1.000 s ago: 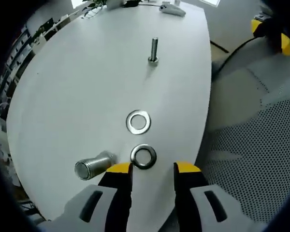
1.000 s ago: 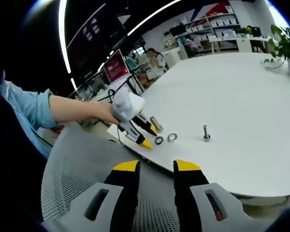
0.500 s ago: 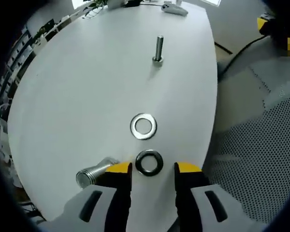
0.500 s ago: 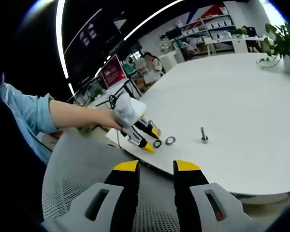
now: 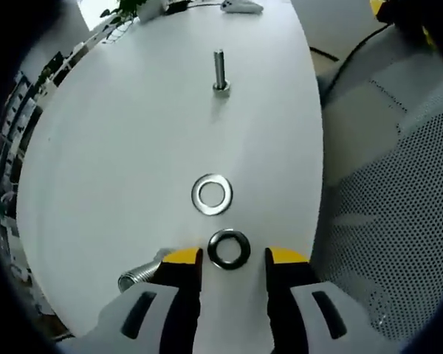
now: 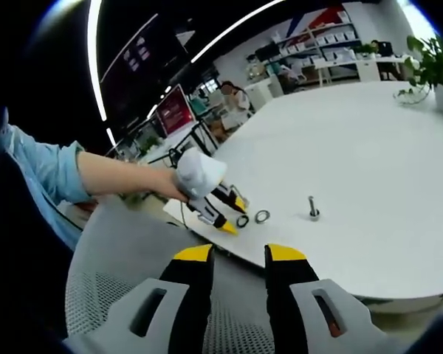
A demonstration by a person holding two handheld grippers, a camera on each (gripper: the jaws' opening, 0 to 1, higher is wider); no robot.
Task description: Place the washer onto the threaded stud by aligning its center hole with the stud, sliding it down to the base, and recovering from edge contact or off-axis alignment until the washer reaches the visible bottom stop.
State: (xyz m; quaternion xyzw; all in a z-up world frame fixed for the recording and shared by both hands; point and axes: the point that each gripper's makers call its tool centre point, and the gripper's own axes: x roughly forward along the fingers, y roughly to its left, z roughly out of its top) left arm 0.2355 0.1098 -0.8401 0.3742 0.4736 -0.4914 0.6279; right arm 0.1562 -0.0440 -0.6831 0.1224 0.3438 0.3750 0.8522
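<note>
On white table (image 5: 118,147), dark washer (image 5: 229,248) between parted left gripper (image 5: 232,256), right gripper (image 6: 240,253) parted, office shelves (image 6: 340,37) behind.

White tabletop (image 5: 118,147) w/ rounded edge carries an upright threaded stud (image 5: 218,71) far from the near edge, a silver washer (image 5: 211,195) flat nearer, a dark washer (image 5: 229,248) just beside it, and a metal cylinder (image 5: 136,274) on its side near the edge.

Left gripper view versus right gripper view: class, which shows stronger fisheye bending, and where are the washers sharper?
Left gripper view: table edge bows strongly, dark washer and silver washer crisp. Right gripper view: both washers tiny, detail lost; ceiling light strip curves.
</note>
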